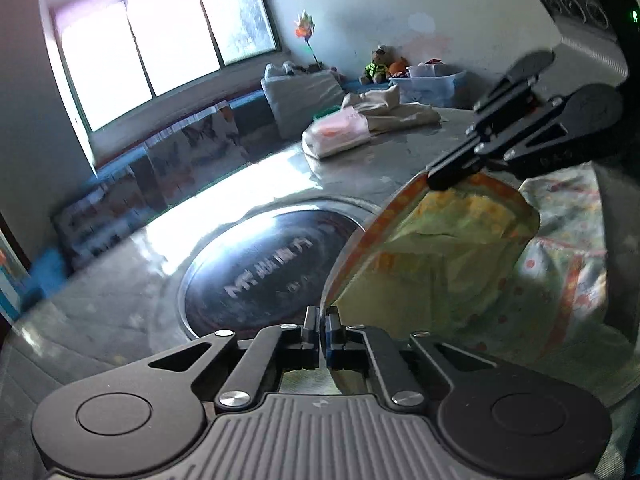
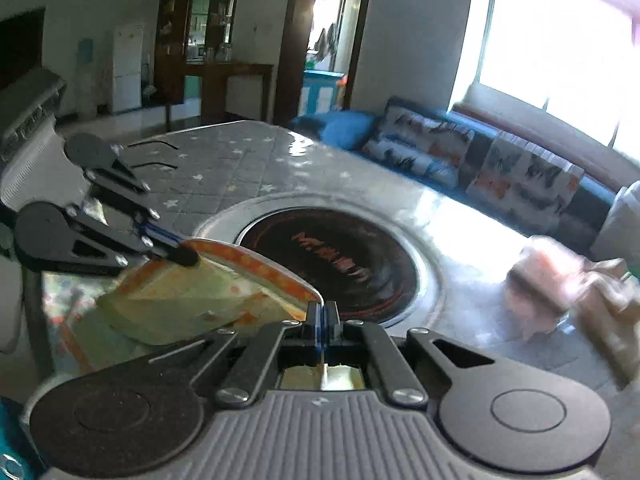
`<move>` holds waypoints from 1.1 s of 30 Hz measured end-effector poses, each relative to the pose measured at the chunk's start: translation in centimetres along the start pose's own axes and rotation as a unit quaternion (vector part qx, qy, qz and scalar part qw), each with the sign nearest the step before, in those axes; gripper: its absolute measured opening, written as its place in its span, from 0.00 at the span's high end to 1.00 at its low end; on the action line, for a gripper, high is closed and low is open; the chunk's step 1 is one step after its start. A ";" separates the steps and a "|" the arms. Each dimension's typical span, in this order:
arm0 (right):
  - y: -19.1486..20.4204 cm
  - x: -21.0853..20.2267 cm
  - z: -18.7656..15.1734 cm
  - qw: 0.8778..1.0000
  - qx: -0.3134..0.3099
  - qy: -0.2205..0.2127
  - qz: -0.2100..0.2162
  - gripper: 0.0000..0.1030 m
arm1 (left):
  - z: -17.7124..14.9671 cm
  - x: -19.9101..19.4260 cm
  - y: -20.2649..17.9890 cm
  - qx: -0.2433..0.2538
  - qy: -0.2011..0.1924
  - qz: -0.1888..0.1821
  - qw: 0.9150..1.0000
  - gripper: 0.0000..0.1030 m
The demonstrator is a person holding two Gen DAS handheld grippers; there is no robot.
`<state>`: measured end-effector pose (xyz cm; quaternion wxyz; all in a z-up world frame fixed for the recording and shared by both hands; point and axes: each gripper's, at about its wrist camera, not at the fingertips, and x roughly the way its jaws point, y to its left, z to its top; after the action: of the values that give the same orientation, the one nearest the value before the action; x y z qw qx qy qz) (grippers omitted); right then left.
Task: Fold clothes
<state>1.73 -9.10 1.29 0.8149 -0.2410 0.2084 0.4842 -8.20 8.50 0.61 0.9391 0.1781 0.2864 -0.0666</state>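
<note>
A small yellow-green garment (image 1: 448, 248) with an orange trimmed edge and dotted print hangs stretched between both grippers above a grey table. My left gripper (image 1: 323, 322) is shut on one end of the orange edge. My right gripper (image 1: 438, 182) pinches the other end, up and to the right in the left wrist view. Seen from the right wrist, the garment (image 2: 200, 296) spans from my right gripper (image 2: 323, 314), shut on the trim, to my left gripper (image 2: 186, 256) at the left. The lower part of the cloth droops toward the table's near side.
The table (image 1: 120, 312) has a round dark inset plate (image 1: 272, 268) at its centre, also the plate (image 2: 340, 260). Folded pinkish clothes (image 1: 340, 132) and a beige garment (image 1: 392, 112) lie at the far side. A sofa with cushions (image 2: 500, 172) stands beyond the table.
</note>
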 end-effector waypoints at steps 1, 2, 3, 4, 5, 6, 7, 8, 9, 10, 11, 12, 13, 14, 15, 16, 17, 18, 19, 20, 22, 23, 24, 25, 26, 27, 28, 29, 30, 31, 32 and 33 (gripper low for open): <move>0.7 -0.3 -0.3 0.999 -0.031 -0.004 -0.010 0.99 | 0.0 -0.4 -0.4 0.011 -0.006 0.004 1.000 0.97; 1.5 -0.7 -0.6 0.998 -0.062 -0.007 -0.019 0.99 | -0.1 -0.8 -0.8 0.021 -0.009 -0.001 1.000 0.97; 2.1 -1.0 -0.8 0.996 -0.085 -0.008 -0.023 0.99 | -0.2 -1.1 -1.1 0.031 -0.012 -0.006 0.999 0.97; 2.3 -1.1 -1.1 0.996 -0.092 -0.002 -0.017 0.99 | -0.3 -1.3 -1.4 0.040 -0.012 -0.014 0.999 0.97; 2.5 -1.2 -1.4 0.995 -0.097 0.004 -0.011 0.99 | -0.5 -1.4 -1.5 0.045 -0.010 -0.027 0.999 0.96; 2.7 -1.3 -1.6 0.995 -0.103 0.010 -0.006 0.99 | -0.7 -1.6 -1.6 0.044 -0.007 -0.036 0.998 0.93; 2.8 -1.5 -1.8 0.994 -0.104 0.016 0.001 0.97 | -0.9 -1.7 -1.6 0.043 -0.005 -0.045 0.998 0.92; 2.7 -1.7 -1.9 0.995 -0.098 0.020 0.009 0.96 | -1.1 -1.9 -1.5 0.040 -0.003 -0.051 0.998 0.92; 2.6 -2.0 -2.0 0.995 -0.092 0.024 0.018 0.94 | -1.2 -2.1 -1.2 0.034 -0.003 -0.050 0.998 0.91; 2.5 -2.2 -2.1 0.996 -0.087 0.027 0.024 0.93 | -1.4 -2.4 -0.8 0.027 -0.003 -0.049 0.998 0.89; 2.4 -2.5 -2.1 0.996 -0.085 0.029 0.026 0.91 | -1.6 -2.7 -0.5 0.021 -0.003 -0.049 0.999 0.79; 2.2 -2.9 -2.2 0.996 -0.082 0.029 0.026 0.79 | -1.7 -2.9 -0.1 0.015 -0.002 -0.048 0.999 0.73; 2.1 -3.2 -2.4 0.996 -0.081 0.029 0.023 0.60 | -1.9 -3.2 0.2 0.008 -0.002 -0.047 0.999 0.74; 2.0 -3.5 -2.7 0.996 -0.082 0.034 0.023 0.54 | -2.1 -3.5 0.6 0.002 -0.001 -0.046 0.999 0.72; 1.9 -3.7 -3.0 0.995 -0.084 0.038 0.022 0.53 | -2.4 -3.7 0.8 -0.003 0.004 -0.045 0.999 0.65; 1.9 -3.7 -3.4 0.995 -0.085 0.043 0.019 0.51 | -2.8 -3.9 0.9 -0.005 0.008 -0.042 0.999 0.61; 1.9 -3.6 -3.8 0.995 -0.084 0.052 0.019 0.51 | -3.1 -4.1 1.0 -0.005 0.012 -0.042 0.999 0.57; 1.9 -3.5 -4.2 0.995 -0.083 0.060 0.018 0.51 | -3.5 -4.2 0.8 0.000 0.017 -0.045 0.999 0.57; 1.9 -3.4 -4.6 0.994 -0.081 0.069 0.018 0.51 | -3.9 -4.3 0.5 0.007 0.022 -0.048 0.999 0.57; 1.9 -3.2 -5.0 0.994 -0.081 0.075 0.017 0.51 | -4.2 -4.3 0.1 0.017 0.024 -0.051 0.998 0.57; 1.8 -2.4 -5.4 0.993 -0.081 0.079 0.015 0.49 | -4.5 -3.7 -0.7 0.038 0.030 -0.052 0.997 0.58; 1.8 -2.1 -5.6 0.993 -0.081 0.081 0.015 0.49 | -4.6 -3.4 -1.1 0.047 0.032 -0.054 0.997 0.58; 1.9 -1.9 -5.7 0.993 -0.082 0.082 0.017 0.49 | -4.7 -3.1 -1.4 0.053 0.034 -0.059 0.996 0.58; 1.9 -1.7 -5.8 0.993 -0.086 0.083 0.019 0.49 | -4.8 -2.8 -1.7 0.060 0.036 -0.063 0.996 0.58; 2.0 -1.5 -5.9 0.992 -0.089 0.085 0.020 0.49 | -4.9 -2.5 -1.9 0.068 0.039 -0.065 0.995 0.58; 2.0 -1.3 -6.0 0.992 -0.092 0.087 0.022 0.49 | -5.0 -2.2 -2.2 0.075 0.043 -0.067 0.994 0.58; 2.0 -1.3 -6.1 0.991 -0.095 0.089 0.023 0.49 | -5.1 -1.9 -2.3 0.079 0.046 -0.068 0.993 0.58; 2.0 -1.5 -6.3 0.991 -0.096 0.093 0.025 0.49 | -5.1 -1.7 -2.3 0.077 0.047 -0.070 0.993 0.62; 1.9 -1.9 -6.5 0.990 -0.097 0.095 0.027 0.48 | -5.2 -1.6 -2.2 0.075 0.048 -0.072 0.993 0.66; 1.8 -2.3 -6.6 0.991 -0.094 0.096 0.028 0.48 | -5.2 -1.4 -2.2 0.073 0.050 -0.075 0.993 0.68; 1.7 -2.6 -6.7 0.991 -0.092 0.096 0.026 0.48 | -5.3 -1.2 -2.1 0.070 0.051 -0.077 0.993 0.72; 1.6 -2.7 -6.8 0.991 -0.091 0.096 0.023 0.49 | -5.3 -1.1 -2.1 0.068 0.051 -0.078 0.993 0.79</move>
<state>-1.59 -14.39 -2.91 0.7541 -0.3550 0.2464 0.4945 -12.32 8.57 -3.45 0.9008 0.2219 0.3421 -0.1493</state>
